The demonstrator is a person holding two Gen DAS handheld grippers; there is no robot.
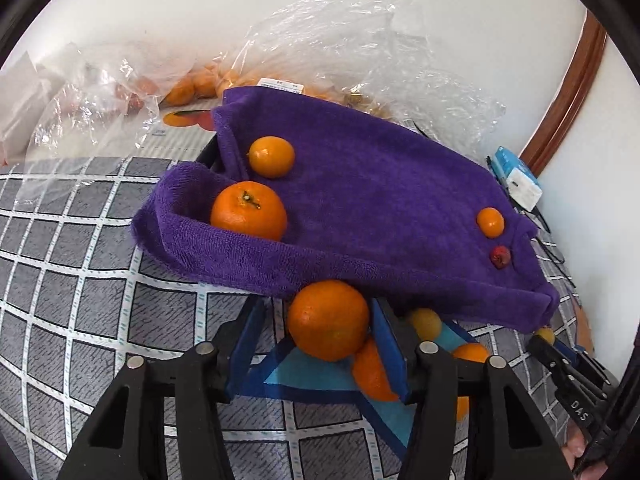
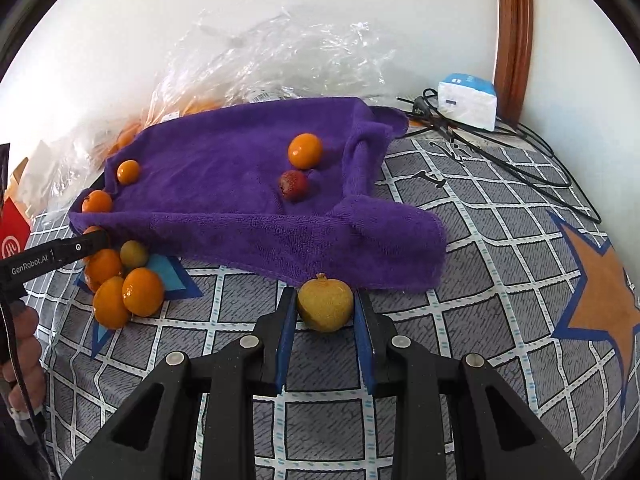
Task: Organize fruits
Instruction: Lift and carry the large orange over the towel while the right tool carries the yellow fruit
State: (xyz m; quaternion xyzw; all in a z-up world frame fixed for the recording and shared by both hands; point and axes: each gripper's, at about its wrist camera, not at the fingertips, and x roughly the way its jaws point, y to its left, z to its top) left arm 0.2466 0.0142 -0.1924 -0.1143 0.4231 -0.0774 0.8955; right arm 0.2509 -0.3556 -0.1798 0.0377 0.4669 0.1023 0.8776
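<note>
A purple towel (image 1: pixel 380 200) (image 2: pixel 224 184) lies on the grey checked table cover and carries two oranges (image 1: pixel 249 210), a smaller orange (image 1: pixel 490 222) and a red fruit (image 1: pixel 500 257) (image 2: pixel 294 185). My left gripper (image 1: pixel 319 304) (image 2: pixel 96 240) has an orange (image 1: pixel 328 320) between its blue pads, atop a pile of oranges (image 2: pixel 120 288). The orange touches the right pad, and a gap shows at the left pad. At the towel's near edge my right gripper (image 2: pixel 325 294) (image 1: pixel 540 344) is shut on a yellow fruit (image 2: pixel 325 304).
Crumpled clear plastic bags (image 1: pixel 340 40) (image 2: pixel 280 52) holding more oranges lie behind the towel by the wall. A white-and-blue box (image 2: pixel 466 100) with black cables sits at the back right. A red box (image 2: pixel 12 236) stands at the left. A person's hand (image 2: pixel 20 344) holds the left gripper.
</note>
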